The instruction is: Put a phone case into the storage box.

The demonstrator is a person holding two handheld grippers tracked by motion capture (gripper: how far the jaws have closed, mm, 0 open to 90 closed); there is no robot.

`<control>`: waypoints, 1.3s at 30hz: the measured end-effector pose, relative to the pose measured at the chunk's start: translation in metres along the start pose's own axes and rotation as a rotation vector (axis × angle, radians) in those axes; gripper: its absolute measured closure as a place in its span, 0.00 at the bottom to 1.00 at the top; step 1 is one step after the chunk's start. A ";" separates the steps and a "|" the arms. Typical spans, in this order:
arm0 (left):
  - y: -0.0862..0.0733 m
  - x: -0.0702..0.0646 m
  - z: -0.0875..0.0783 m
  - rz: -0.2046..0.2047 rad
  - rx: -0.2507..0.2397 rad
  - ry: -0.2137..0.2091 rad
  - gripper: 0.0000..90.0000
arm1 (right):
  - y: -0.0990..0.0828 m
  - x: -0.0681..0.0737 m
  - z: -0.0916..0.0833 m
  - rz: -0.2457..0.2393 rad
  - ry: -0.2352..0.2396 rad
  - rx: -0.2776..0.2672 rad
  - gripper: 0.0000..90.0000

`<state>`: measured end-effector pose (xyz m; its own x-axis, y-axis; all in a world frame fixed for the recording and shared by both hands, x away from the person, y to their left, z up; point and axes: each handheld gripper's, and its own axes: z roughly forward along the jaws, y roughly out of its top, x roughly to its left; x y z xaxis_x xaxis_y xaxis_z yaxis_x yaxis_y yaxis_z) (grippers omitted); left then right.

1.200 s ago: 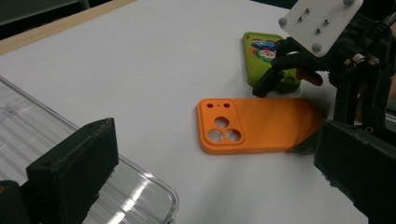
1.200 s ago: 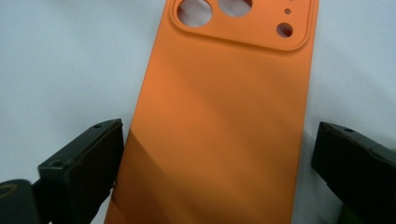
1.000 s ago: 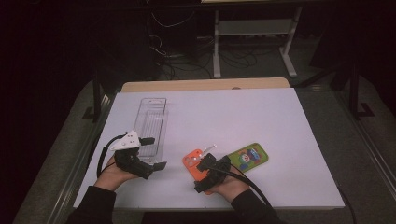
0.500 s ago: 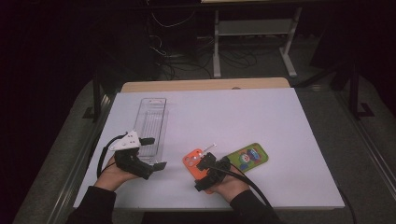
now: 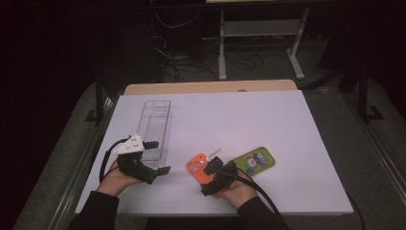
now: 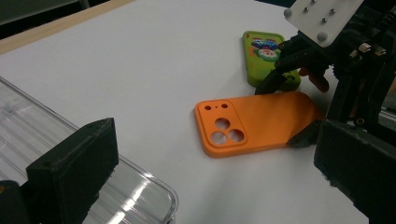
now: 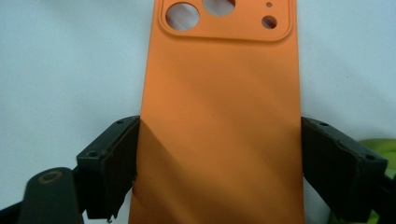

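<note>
On the white table (image 5: 287, 129), right gripper (image 5: 207, 168) fingers just closing against orange phone case (image 5: 197, 165) edges; left gripper (image 5: 158, 158) fingers wide, unmoved since before

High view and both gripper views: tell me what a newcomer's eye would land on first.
The orange phone case stands out first, lying flat near the front edge of the white table, with the right gripper straddling its lower end; its fingers have just been closing and stand right at its sides. Beside it lies a green phone case. A clear plastic tray lies to the left, by the open left gripper.
</note>
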<state>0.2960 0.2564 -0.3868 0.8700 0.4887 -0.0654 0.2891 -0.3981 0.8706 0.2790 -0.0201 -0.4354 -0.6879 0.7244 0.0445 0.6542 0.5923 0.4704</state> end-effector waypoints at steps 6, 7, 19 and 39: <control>0.000 0.000 0.000 0.000 -0.002 0.000 0.00 | 0.001 -0.004 -0.002 0.002 0.026 -0.004 0.17; 0.000 0.000 0.000 -0.001 -0.002 -0.001 0.00 | 0.001 -0.005 -0.003 -0.004 0.033 -0.007 0.17; -0.001 0.002 0.000 0.001 0.002 -0.002 0.00 | 0.012 -0.032 -0.032 0.002 0.060 -0.058 0.17; 0.020 0.011 0.014 -0.016 -0.002 -0.046 0.00 | 0.015 -0.117 -0.069 -0.182 0.105 -0.108 0.17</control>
<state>0.3173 0.2430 -0.3774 0.8828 0.4587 -0.1013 0.3021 -0.3892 0.8702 0.3480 -0.1205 -0.3728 -0.8241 0.5651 0.0396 0.4828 0.6641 0.5708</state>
